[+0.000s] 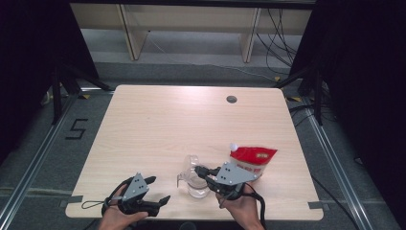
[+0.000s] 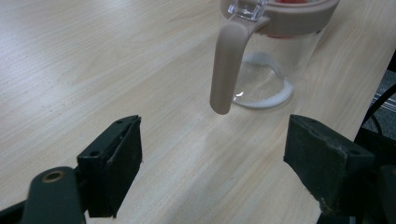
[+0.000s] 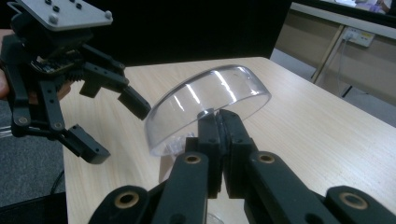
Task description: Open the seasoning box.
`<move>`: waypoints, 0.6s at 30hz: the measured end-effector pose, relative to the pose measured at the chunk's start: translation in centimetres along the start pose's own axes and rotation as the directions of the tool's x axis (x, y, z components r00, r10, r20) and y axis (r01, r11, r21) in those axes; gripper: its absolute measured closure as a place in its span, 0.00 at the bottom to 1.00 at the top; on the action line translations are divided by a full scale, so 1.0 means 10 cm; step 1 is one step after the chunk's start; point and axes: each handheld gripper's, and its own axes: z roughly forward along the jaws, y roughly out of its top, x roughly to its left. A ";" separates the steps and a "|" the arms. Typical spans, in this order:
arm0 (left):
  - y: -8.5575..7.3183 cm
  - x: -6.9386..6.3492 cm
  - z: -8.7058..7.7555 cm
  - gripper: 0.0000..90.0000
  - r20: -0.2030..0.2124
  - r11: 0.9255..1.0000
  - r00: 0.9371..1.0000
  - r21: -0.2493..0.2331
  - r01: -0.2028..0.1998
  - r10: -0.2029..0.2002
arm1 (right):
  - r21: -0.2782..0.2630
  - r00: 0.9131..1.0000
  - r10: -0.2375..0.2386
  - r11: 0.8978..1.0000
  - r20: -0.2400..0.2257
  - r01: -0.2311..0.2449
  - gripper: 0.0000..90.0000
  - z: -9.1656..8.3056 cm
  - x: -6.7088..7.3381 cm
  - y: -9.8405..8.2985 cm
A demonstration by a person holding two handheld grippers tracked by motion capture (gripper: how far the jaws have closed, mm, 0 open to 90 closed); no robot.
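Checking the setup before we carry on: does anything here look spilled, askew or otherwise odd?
Nothing is spilled. The clear lid of the jug stands tipped up, pinched at its edge by the right gripper, so the jug is open. White powder lies in the jug's bottom. The red pouch stands behind it. The left gripper is open, short of the jug's handle.

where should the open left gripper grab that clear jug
Best by the beige handle: it stands upright, clear of the jug wall, facing the left gripper. Come in level from that side, one jaw each side of the handle. The right gripper holds the clear lid up.
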 end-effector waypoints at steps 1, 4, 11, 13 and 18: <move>0.00 0.00 0.01 0.21 0.004 1.000 1.000 -0.002 -0.005 0.005 | -0.004 1.000 -0.004 1.000 0.002 0.004 0.98 0.01 0.00 0.01; 0.00 0.00 0.00 0.21 0.001 1.000 1.000 -0.004 0.006 -0.006 | -0.008 1.000 -0.003 1.000 -0.002 0.003 0.98 0.03 0.02 0.03; -0.02 0.02 0.02 0.21 0.000 1.000 1.000 0.001 0.014 -0.014 | -0.011 0.999 -0.022 1.000 -0.025 0.022 0.97 0.10 0.05 0.07; -0.01 0.03 0.00 0.21 -0.014 1.000 1.000 0.027 -0.012 0.012 | -0.008 0.999 -0.021 1.000 -0.027 0.021 0.98 0.12 0.07 0.08; -0.02 0.01 0.02 0.21 -0.005 1.000 1.000 0.006 0.009 -0.009 | -0.003 0.999 -0.026 1.000 -0.040 0.026 0.97 0.17 0.10 0.09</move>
